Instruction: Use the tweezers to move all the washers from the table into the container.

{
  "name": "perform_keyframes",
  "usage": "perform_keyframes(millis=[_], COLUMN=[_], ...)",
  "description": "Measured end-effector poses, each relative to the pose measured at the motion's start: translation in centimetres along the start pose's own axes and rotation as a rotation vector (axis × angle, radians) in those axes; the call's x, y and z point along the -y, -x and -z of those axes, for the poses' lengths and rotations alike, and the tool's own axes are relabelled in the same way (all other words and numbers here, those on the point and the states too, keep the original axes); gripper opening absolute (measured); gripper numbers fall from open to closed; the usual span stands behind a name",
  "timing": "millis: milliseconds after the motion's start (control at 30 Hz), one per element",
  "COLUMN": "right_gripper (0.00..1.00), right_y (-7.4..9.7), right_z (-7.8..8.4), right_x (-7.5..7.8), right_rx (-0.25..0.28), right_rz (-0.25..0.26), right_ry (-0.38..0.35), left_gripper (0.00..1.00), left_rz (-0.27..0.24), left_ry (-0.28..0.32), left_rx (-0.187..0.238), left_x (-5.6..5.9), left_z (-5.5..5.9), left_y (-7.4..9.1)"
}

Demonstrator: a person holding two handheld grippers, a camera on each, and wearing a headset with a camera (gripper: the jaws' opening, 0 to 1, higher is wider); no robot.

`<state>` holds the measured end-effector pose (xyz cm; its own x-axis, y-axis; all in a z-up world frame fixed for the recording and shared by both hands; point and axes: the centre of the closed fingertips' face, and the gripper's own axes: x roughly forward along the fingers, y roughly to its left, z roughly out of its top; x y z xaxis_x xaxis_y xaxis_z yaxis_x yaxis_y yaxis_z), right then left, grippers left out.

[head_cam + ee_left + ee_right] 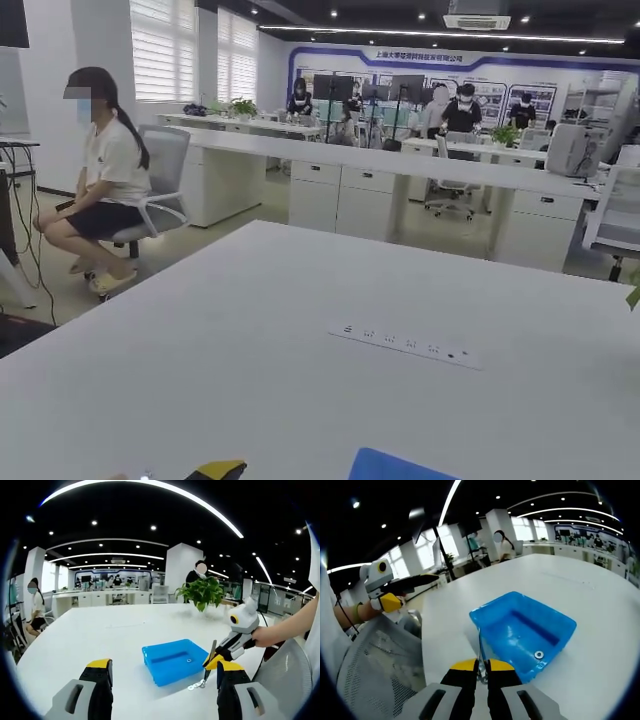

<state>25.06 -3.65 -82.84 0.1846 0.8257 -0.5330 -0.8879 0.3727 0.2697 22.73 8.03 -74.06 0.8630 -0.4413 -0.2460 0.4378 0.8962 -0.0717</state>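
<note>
The blue container sits on the white table, with one washer inside it. In the right gripper view the container lies just ahead with that washer near its close wall. My right gripper is shut on thin metal tweezers that point down in front of the container. From the left gripper view, the tweezers reach down to a few washers on the table beside the container. My left gripper is open and holds nothing. A gripper's yellow tip and the container's corner show in the head view.
A power strip is set into the table farther out. A potted plant stands at the far edge. A person sits on a chair to the left. A mesh chair stands close beside the table.
</note>
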Motion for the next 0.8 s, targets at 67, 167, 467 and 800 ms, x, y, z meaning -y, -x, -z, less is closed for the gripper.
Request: perform_keyframes(millis=[67, 167, 467, 800], right_gripper=[0.04, 0.04, 0.04, 0.04], right_y=[0.0, 0.0, -0.2, -0.2], right_z=[0.0, 0.1, 0.2, 0.3], right_x=[0.0, -0.1, -1.0, -1.9], right_rx=[-0.008, -0.010, -0.027, -0.036], right_rz=[-0.002, 0.000, -0.030, -0.042], right_ry=[0.012, 0.029, 0.073, 0.106], left_gripper=[0.87, 0.87, 0.87, 0.86], left_rz=[-0.001, -0.001, -0.001, 0.002], left_ry=[-0.001, -0.001, -0.003, -0.008], left_rx=[-0.004, -0.002, -0.007, -0.008], left_x=[0.0, 0.0, 0.0, 0.0], left_z=[0.1, 0.0, 0.1, 0.1], left_y=[0.0, 0.0, -0.1, 0.0])
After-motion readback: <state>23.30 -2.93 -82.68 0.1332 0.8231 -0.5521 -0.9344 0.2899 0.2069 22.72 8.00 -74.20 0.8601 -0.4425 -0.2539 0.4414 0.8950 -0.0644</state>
